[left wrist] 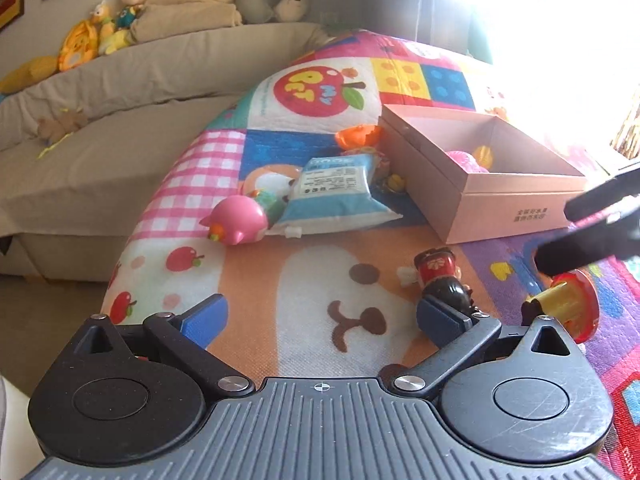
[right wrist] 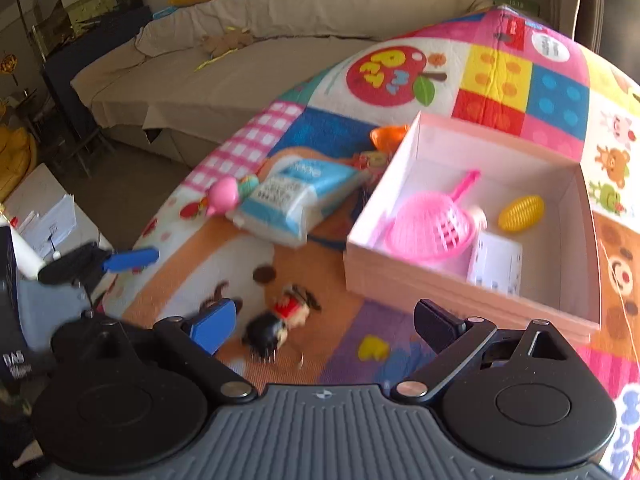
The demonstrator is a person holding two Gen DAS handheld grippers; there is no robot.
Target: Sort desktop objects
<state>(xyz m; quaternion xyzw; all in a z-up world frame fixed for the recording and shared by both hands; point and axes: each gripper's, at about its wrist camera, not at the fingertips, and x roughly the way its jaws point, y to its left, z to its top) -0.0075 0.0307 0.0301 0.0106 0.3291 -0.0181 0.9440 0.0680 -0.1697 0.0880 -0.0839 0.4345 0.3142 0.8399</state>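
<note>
A small doll (left wrist: 438, 276) with black hair and a red top lies on the colourful mat, just ahead of the right finger of my left gripper (left wrist: 322, 320), which is open and empty. My right gripper (right wrist: 326, 324) stands wide open above the same doll (right wrist: 280, 320), with nothing between its pads. Its black fingers (left wrist: 592, 208) reach in from the right in the left wrist view. The open pink box (right wrist: 460, 284) holds a pink sieve (right wrist: 432, 228), a yellow corn toy (right wrist: 520, 212) and a white card (right wrist: 496, 260).
A red and yellow spool-like toy (left wrist: 568, 304) lies right of the doll. Left of the box (left wrist: 480, 200) are a blue packet (left wrist: 336, 196), a pink bird toy (left wrist: 236, 220) and an orange piece (left wrist: 358, 136). Beyond the mat's left edge are the floor and a beige sofa (left wrist: 120, 120).
</note>
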